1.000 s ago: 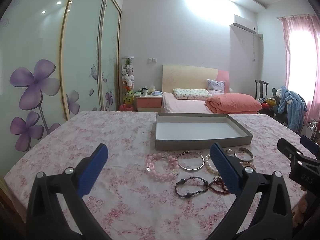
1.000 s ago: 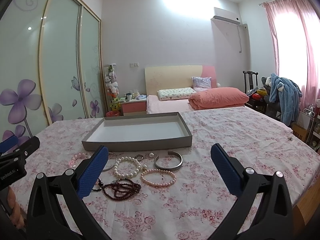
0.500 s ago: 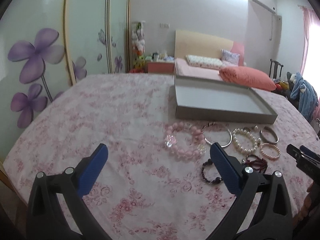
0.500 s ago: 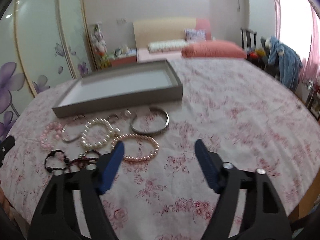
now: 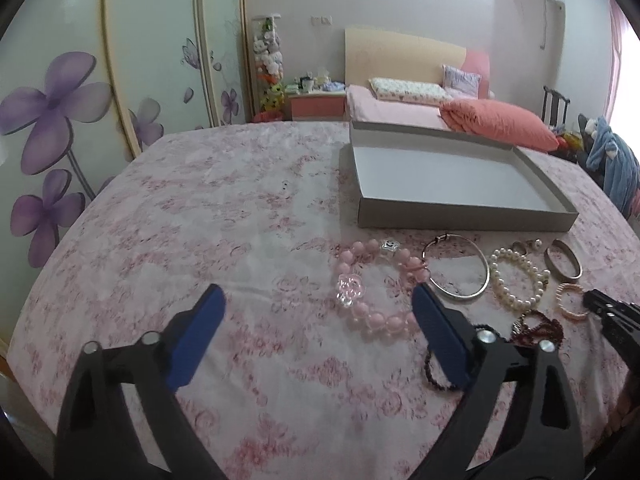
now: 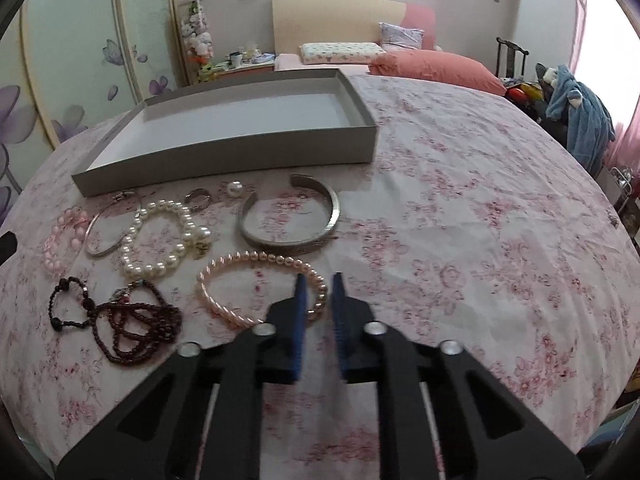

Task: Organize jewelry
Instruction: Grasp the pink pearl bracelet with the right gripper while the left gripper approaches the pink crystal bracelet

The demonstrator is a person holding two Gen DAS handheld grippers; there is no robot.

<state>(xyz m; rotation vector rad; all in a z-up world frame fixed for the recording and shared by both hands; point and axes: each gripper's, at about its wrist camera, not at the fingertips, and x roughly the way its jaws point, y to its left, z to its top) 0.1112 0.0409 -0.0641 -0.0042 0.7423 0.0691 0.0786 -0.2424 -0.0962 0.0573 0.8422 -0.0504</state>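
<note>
No brand, label or writing can be read anywhere in either view

The jewelry lies on a table under a cloth with pink flowers (image 6: 460,216), in a bedroom: sliding wardrobe doors with purple flowers (image 5: 56,112) on the left, a bed with a coral pillow (image 5: 496,124) at the far wall, a pink curtain at the window on the right, a blue garment (image 6: 580,120) over a chair

An empty shallow grey box (image 6: 224,156) stands at the far side of the cloth. Near it lie a silver cuff bangle (image 6: 292,216), a white pearl bracelet (image 6: 160,240), a thin silver bangle (image 5: 460,268), a chunky pink bead bracelet (image 5: 372,284), a dark red bead strand (image 6: 140,320) and a black bead bracelet (image 6: 72,300). A pink pearl bracelet (image 6: 256,284) lies nearest

The right gripper (image 6: 318,292) has its blue pads drawn nearly together over the right edge of the pink pearl bracelet; whether they pinch the beads cannot be told. A second ago they stood wide apart and the camera looked across the room. The left gripper (image 5: 318,304) is closing from wide apart with only cloth between its pads, the chunky pink bead bracelet just beyond them; it too has tipped down toward the table since then
</note>
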